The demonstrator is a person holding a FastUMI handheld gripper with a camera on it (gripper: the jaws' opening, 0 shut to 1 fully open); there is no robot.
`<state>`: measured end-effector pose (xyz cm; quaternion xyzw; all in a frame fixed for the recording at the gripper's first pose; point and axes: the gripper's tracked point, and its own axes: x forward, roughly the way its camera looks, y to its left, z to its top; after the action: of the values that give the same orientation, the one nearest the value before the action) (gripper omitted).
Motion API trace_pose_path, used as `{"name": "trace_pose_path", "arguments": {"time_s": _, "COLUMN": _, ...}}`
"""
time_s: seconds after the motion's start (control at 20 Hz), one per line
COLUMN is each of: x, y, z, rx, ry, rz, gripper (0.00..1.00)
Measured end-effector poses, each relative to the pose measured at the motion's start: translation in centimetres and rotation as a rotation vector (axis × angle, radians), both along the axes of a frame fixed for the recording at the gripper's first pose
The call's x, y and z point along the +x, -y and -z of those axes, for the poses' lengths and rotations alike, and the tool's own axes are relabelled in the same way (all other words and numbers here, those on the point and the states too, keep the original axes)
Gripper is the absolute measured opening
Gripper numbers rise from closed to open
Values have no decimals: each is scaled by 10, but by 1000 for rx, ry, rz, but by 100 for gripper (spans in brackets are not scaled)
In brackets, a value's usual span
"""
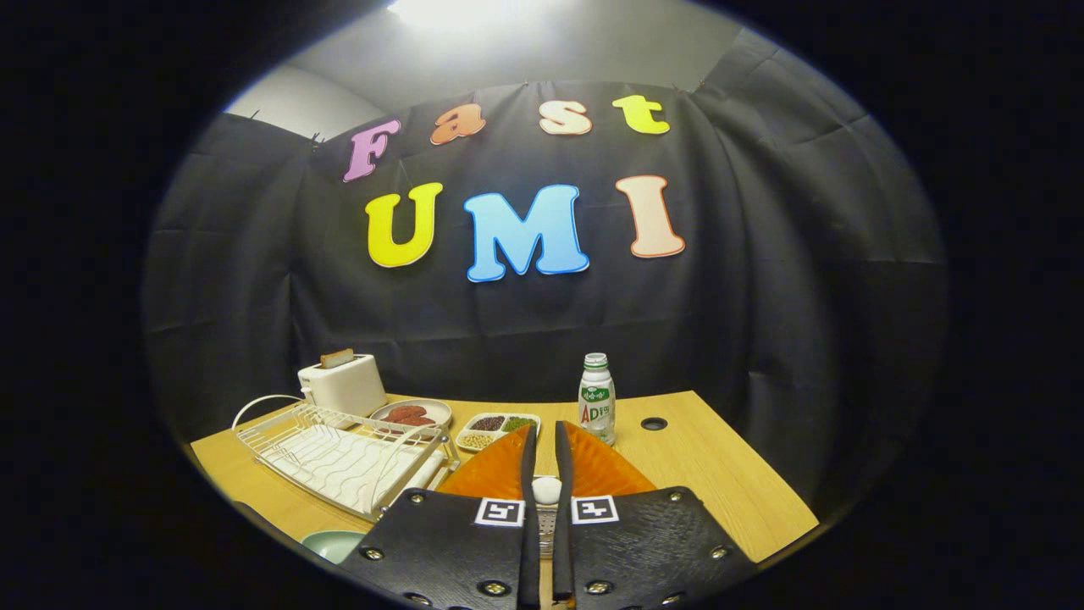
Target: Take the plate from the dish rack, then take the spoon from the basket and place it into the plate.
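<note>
An orange plate (495,470) with a ribbed inner face lies on the wooden table (720,483), spreading out to both sides under my fingers. My gripper (546,436) hovers low over the plate, its two black fingers almost together. A small white rounded piece, seemingly the spoon (546,490), is pinched in the narrow gap between them; the rest of it is hidden. The white wire dish rack (339,457) stands to the left of the plate with nothing in it.
Beyond the rack are a white toaster (343,383) and a plate of reddish food (412,413). A divided snack tray (495,428) and a small bottle (596,405) stand beyond the fingers. A pale green bowl (333,544) sits near the table's front left edge.
</note>
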<state>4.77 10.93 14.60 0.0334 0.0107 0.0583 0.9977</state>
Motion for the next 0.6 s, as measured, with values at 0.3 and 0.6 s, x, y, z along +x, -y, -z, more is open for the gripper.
{"name": "trace_pose_path", "arguments": {"time_s": 0.3, "x": -24, "y": 3, "z": -46, "rx": -10, "ry": 5, "rz": -2, "gripper": 6}}
{"name": "trace_pose_path", "arguments": {"time_s": 0.6, "x": -44, "y": 4, "z": -69, "rx": -36, "ry": 8, "rz": 17, "gripper": 6}}
